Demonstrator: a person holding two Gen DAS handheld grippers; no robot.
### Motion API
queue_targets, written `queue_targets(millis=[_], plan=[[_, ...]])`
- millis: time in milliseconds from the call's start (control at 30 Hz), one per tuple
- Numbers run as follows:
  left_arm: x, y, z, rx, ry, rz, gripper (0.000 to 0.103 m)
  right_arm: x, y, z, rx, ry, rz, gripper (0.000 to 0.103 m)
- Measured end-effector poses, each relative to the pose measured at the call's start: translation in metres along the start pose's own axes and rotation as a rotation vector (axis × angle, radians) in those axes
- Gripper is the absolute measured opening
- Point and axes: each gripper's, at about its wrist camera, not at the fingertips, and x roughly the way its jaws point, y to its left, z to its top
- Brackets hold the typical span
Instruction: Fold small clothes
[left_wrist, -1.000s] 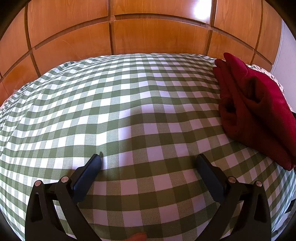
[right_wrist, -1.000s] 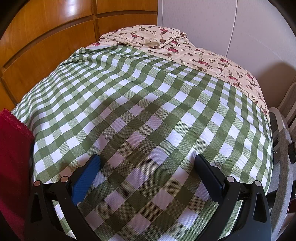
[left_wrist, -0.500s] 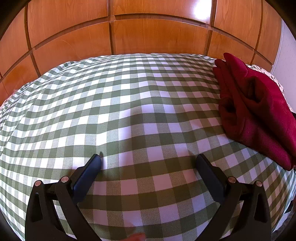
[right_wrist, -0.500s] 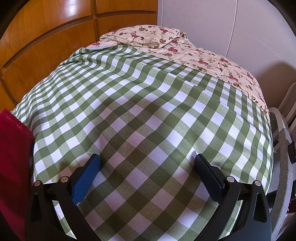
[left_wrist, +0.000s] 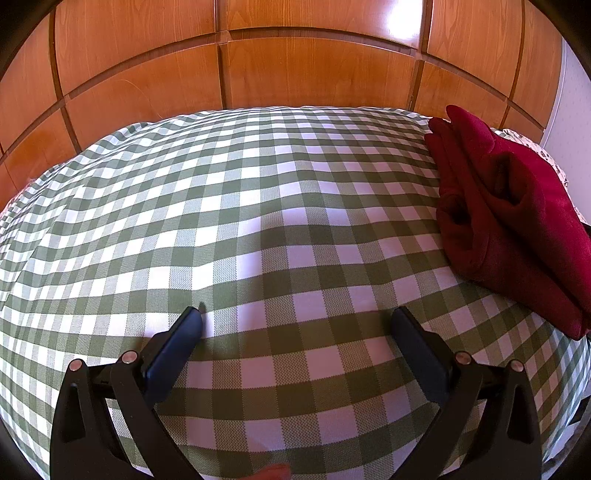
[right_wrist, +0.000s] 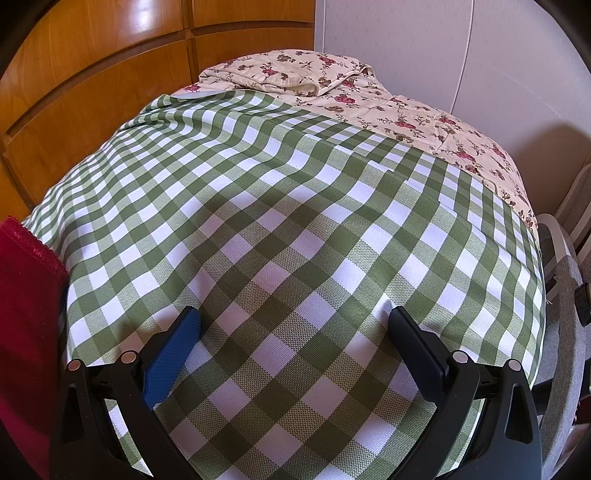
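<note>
Both grippers staying unmoved, left gripper (left_wrist: 297, 314) and right gripper (right_wrist: 293, 314) fingers spread wide, holding nothing, folded red garment (left_wrist: 517, 214) lying unchanged on checked cloth (left_wrist: 258, 206), no writing readable.

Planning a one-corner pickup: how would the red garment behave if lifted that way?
The red garment looks soft and thick, lying in loose folds, so it would probably droop and unfold. Its fuzzy surface suggests grip rather than slipping. It won't roll, and looks light enough for one gripper.
</note>
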Motion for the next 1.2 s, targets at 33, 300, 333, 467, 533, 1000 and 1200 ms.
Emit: queue_targets(millis=[33,300,333,467,533,1000,1200], plan=[[0.0,0.0,0.0,0.0,0.0,0.0,0.101,0.001,0.0,0.001,0.0,0.0,0.0,0.1],[-0.001,-0.001,0.0,-0.002,-0.001,-0.002,0.101,0.0,0.0,0.0,0.0,0.0,0.0,0.1],[0.0,0.0,0.0,-0.002,-0.001,-0.002,0.101,0.0,0.0,0.0,0.0,0.0,0.0,0.1],[0.0,0.0,0.0,-0.001,-0.001,-0.001,0.101,0.0,0.0,0.001,0.0,0.0,0.0,0.1],[0.0,0.0,0.0,-0.001,-0.001,-0.002,0.101,0.0,0.0,0.0,0.0,0.0,0.0,0.1],[-0.012,0.0,0.003,0.018,-0.017,-0.018,0.101,0.0,0.0,0.0,0.0,0.0,0.0,0.1],[-0.057,-0.022,0.0,0.087,-0.08,-0.104,0.101,0.0,0.0,0.001,0.0,0.0,0.0,0.1]])
